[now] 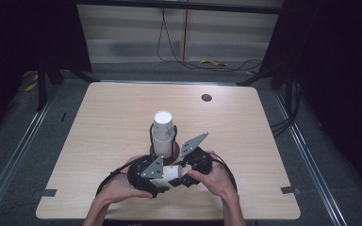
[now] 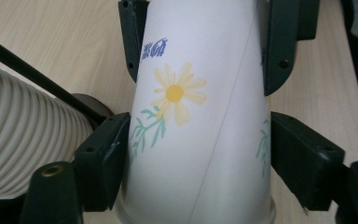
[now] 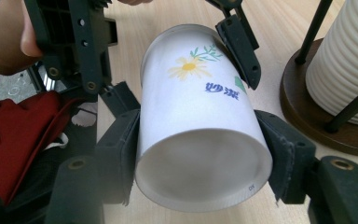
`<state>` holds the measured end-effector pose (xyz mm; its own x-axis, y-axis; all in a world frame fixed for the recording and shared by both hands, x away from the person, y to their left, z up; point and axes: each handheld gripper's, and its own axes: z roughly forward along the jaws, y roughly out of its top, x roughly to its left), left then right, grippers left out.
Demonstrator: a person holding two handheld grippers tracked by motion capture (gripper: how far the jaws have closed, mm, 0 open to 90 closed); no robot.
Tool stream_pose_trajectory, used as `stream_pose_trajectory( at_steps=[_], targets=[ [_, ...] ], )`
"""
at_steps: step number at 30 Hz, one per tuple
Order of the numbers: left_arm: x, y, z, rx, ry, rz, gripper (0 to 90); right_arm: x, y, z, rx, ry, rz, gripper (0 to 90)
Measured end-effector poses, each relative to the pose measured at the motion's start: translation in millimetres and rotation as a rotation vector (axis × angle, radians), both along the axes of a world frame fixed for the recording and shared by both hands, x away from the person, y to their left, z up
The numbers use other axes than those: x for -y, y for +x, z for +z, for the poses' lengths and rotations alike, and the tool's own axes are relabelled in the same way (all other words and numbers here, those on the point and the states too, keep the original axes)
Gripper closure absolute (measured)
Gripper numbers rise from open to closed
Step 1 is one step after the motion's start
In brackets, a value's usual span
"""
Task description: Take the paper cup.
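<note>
Both my grippers meet on one white flower-printed paper cup [image 3: 200, 126] lying level above the wooden table [image 1: 99, 141]: right gripper [image 3: 200, 158] clamps its base, left gripper [image 2: 198, 154] stands slightly apart around it.

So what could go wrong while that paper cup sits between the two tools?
The right gripper has its jaws shut on the paper cup near its base, so the thin wall could dent. The left gripper only flanks the rim end, so the cup might tilt or slip. The stack of cups on its stand is close and could get knocked.
</note>
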<state>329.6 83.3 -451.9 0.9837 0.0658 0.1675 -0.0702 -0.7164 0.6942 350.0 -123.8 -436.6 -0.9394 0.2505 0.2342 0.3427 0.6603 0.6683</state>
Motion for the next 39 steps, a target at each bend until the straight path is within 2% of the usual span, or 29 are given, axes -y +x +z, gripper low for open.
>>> stream_pose_trajectory(
  at_steps=[4, 11, 16, 18, 25, 28, 29, 30, 33, 35, 39],
  targets=[
    [-1.4, -0.3, 0.9, 0.008, -0.026, 0.007, 20.6, 1.8, -0.1, 0.5, 0.003, 0.004, -0.008, 36.0],
    [-8.5, -0.8, 2.0, 0.008, -0.101, 0.04, 16.8, 8.6, -2.2, 0.5, 0.008, 0.026, -0.038, 36.1],
    [-14.9, -0.1, 2.2, -0.022, -0.195, 0.06, 16.1, 12.5, -2.9, 0.3, 0.017, 0.021, -0.055, 36.1],
    [-16.7, 0.4, 1.4, -0.027, -0.212, 0.068, 15.9, 14.4, -3.0, 0.2, 0.016, 0.029, -0.063, 36.1],
    [-24.1, -0.7, -3.2, -0.037, -0.26, 0.114, 15.8, 23.0, -3.1, -6.2, 0.018, 0.062, -0.095, 36.1],
    [-28.9, 0.1, -4.8, -0.049, -0.299, 0.131, 15.8, 27.0, -3.6, -8.5, 0.017, 0.079, -0.11, 36.1],
    [-30.2, -0.1, -5.9, -0.054, -0.324, 0.148, 15.9, 27.9, -3.6, -8.8, 0.019, 0.082, -0.115, 36.1],
    [-31.7, 0.4, -6.0, -0.048, -0.326, 0.156, 16.2, 29.4, -3.8, -9.4, 0.02, 0.086, -0.123, 36.1],
    [-36.6, 0.2, -9.5, -0.05, -0.387, 0.195, 16.3, 32.1, -4.3, -11.6, 0.028, 0.102, -0.133, 36.1],
    [-39.3, 1.7, -10.8, -0.066, -0.392, 0.193, 16.4, 33.8, -5.6, -13.5, 0.025, 0.123, -0.139, 36.1],
    [-41.7, 0.9, -14.6, -0.054, -0.421, 0.211, 16.4, 37.1, -7.2, -15.1, 0.037, 0.149, -0.154, 36.1]
  ],
)
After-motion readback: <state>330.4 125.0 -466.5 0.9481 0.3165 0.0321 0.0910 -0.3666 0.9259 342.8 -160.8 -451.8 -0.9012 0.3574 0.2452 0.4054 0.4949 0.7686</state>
